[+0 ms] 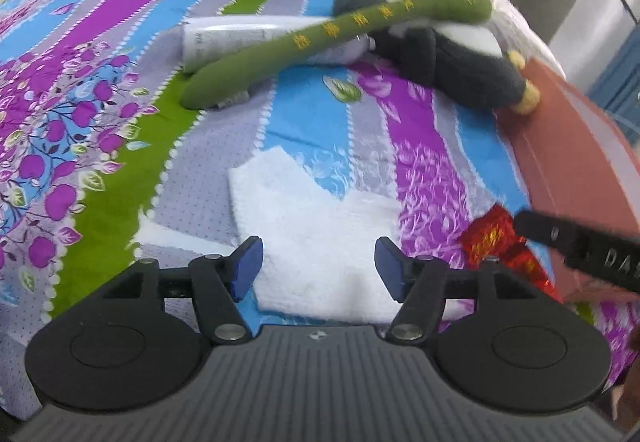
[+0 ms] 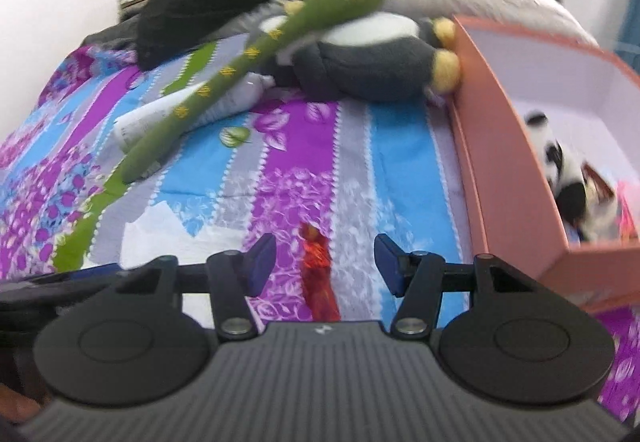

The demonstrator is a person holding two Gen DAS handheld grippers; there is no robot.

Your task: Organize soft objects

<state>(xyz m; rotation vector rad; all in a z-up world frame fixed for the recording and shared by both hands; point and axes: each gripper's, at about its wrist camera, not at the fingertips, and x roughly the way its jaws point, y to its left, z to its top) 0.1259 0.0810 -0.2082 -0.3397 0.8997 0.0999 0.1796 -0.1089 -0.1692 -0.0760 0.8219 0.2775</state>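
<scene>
A white towel (image 1: 320, 242) lies flat on the bedspread before me. A shiny red pouch (image 2: 318, 274) lies beside it. Farther away, a long green plush stick (image 1: 332, 38) leans across a grey penguin plush (image 2: 372, 62), which touches the pink box (image 2: 500, 162) holding a panda plush (image 2: 564, 170).

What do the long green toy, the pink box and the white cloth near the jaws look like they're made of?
Green toy: likely plush fabric, matte, with yellow stitched marks.
Pink box: probably cardboard, with thin stiff walls, smooth matte outside and white inside.
White cloth: seems terry or fleece, with a fuzzy nubbly surface.
</scene>
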